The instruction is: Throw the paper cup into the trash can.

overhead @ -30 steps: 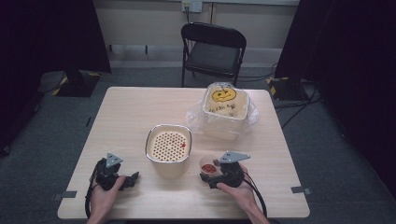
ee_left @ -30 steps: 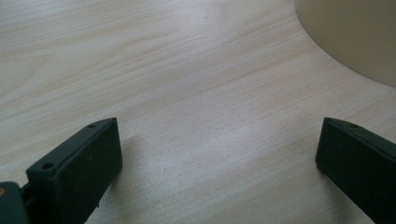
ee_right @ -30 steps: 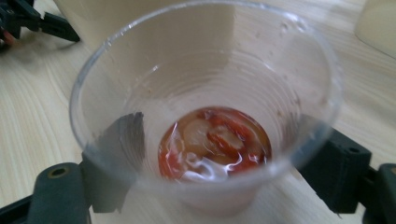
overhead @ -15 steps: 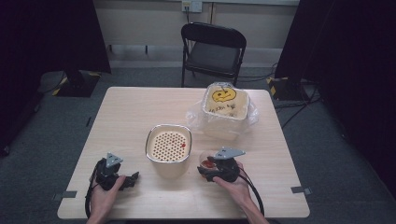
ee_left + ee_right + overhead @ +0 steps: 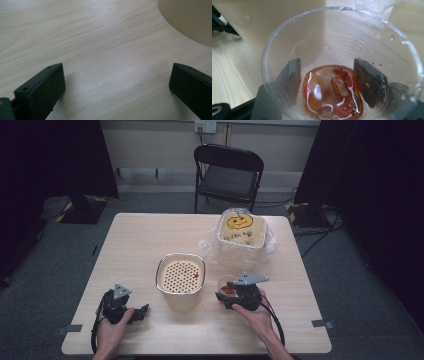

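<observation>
I am looking down on a pale wood-grain table (image 5: 150,240) that stands on grey carpet (image 5: 60,255), with dark curtains (image 5: 50,155) on both sides of the room and a light wall (image 5: 150,142) at the back. A black folding chair (image 5: 227,175) sits behind the far edge of the table, and cables run across the floor near it on the right. Bits of tape mark the floor by the table's near corners. Near the middle of the table I see a cream container with a perforated insert (image 5: 180,276), a small red bit lying on the holes. Beyond it to the right stands a cream tub with a yellow face drawn on top (image 5: 241,227), sitting in crumpled clear plastic (image 5: 212,247). My left gripper (image 5: 142,311) rests low on the near left part of the table, its jaws wide apart with bare wood between them, the cream container just ahead. My right gripper (image 5: 224,298) is clamped on a clear plastic cup (image 5: 339,65), just right of the cream container; the cup holds a little red, glossy food at its bottom (image 5: 334,96).
</observation>
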